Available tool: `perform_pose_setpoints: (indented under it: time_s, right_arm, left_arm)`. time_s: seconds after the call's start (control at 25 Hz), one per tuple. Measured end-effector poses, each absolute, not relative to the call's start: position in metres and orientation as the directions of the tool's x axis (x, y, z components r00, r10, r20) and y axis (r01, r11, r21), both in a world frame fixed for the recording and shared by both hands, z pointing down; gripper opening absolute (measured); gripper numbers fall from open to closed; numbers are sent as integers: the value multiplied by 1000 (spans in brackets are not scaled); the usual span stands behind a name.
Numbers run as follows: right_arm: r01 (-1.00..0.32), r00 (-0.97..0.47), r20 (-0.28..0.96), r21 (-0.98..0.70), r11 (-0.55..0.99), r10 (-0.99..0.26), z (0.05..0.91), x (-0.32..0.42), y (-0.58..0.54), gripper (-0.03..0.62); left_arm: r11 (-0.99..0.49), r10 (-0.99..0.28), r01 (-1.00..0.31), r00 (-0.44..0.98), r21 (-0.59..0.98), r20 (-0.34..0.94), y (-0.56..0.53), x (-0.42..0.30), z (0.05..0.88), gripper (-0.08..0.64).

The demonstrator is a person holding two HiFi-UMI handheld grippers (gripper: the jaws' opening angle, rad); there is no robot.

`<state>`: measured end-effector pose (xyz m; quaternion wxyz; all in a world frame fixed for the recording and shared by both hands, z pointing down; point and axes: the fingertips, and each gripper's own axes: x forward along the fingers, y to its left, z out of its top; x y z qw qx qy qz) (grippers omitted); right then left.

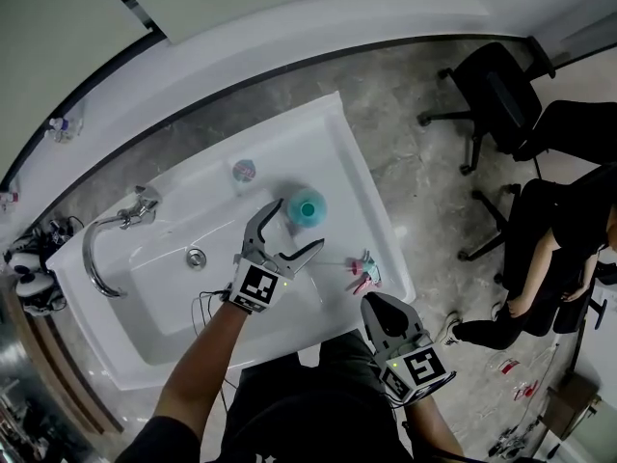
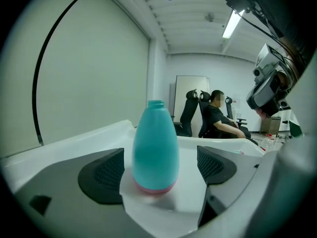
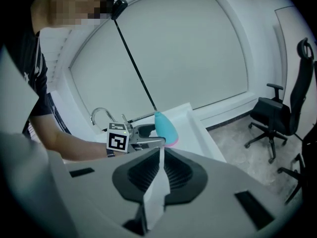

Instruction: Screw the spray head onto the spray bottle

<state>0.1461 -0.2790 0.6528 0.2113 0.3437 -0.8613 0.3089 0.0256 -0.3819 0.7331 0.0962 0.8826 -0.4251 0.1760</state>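
White washbasin (image 1: 333,148): left forearm (image 1: 198,365) extended, left tool (image 1: 299,225) spread wide around upright teal bottle (image 1: 307,206), untouched; right tool (image 1: 373,300) closed, empty.

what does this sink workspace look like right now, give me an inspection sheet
surface: white sink with a faucet
job's things: spray bottle upright on the ledge, neck bare; spray head lying on the ledge, apart from it
clutter: small round item at the ledge's back, too small to identify
grippers: left gripper open, bottle in line between its jaws, untouched; right gripper shut, empty, off the sink's near corner
cables: thin wires by the left wrist
surroundings: office chairs, seated person
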Motion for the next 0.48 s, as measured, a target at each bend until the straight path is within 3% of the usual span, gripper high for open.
perform_pose_setpoints:
  time_s: [0.2,0.48]
  right_arm:
    - [-731,-662,601,-385,563,-448,672,155,-281,3]
    - [-755,-617,664,-347,556,-423,704,170,-283,3]
  left_arm:
    - [-639,-714,-768,576,-34,397,-404,36,752,474]
    - [-648,-716,-757,564,-89,413,-426,49,771,478]
